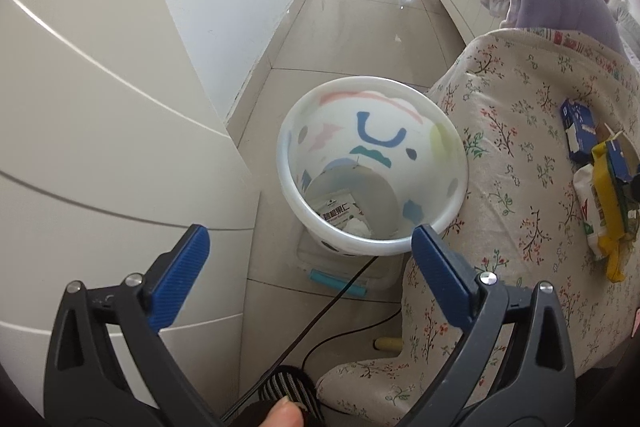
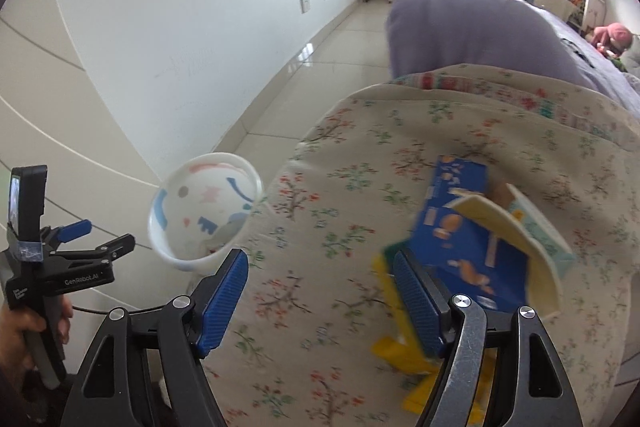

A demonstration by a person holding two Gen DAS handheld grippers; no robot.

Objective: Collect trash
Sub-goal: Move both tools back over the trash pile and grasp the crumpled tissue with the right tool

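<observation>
A white bin point(image 1: 374, 163) with pastel doodles stands on the floor beside a floral-covered seat point(image 1: 516, 155). The left gripper point(image 1: 310, 239) hovers over it, fingers wide apart and empty. The right gripper point(image 2: 320, 263), fingers also apart and empty, faces trash on the seat: a blue box point(image 2: 460, 231) atop a yellow wrapper point(image 2: 400, 343). The box looks light, stiff, and crushable; its thin edge seems the best hold.

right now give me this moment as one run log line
left hand-held gripper: open, above bin | right hand-held gripper: open, by blue box | bin: holds trash
</observation>
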